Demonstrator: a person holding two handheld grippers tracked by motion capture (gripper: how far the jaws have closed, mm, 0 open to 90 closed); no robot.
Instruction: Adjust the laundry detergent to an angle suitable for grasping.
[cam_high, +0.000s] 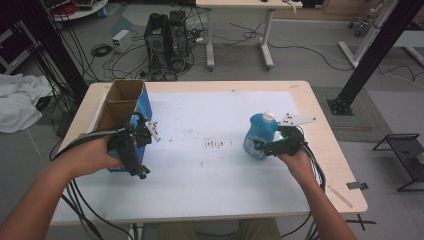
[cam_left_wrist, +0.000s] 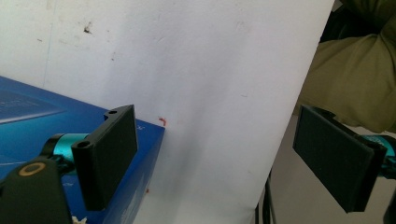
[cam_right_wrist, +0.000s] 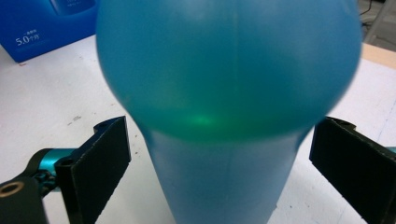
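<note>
The right gripper (cam_right_wrist: 219, 172) has its two black jaws spread wide apart, one on each side of the blue bottle (cam_right_wrist: 224, 93). They do not touch the bottle yet. There is a small gap on both sides, so the bottle stands on its own. I think the jaws sit like this so they can close on the thin part of the bottle, where a grip is easy.

The bottle stands upright on the right side of the white table (cam_high: 210, 170), with its white cap (cam_high: 268, 116) on top.

The left gripper (cam_left_wrist: 219, 163) is open too, with nothing between its jaws. It waits just beside the blue box (cam_high: 131, 107), which stands open at the top on the left side of the table. The box looks ready to take the bottle.
</note>
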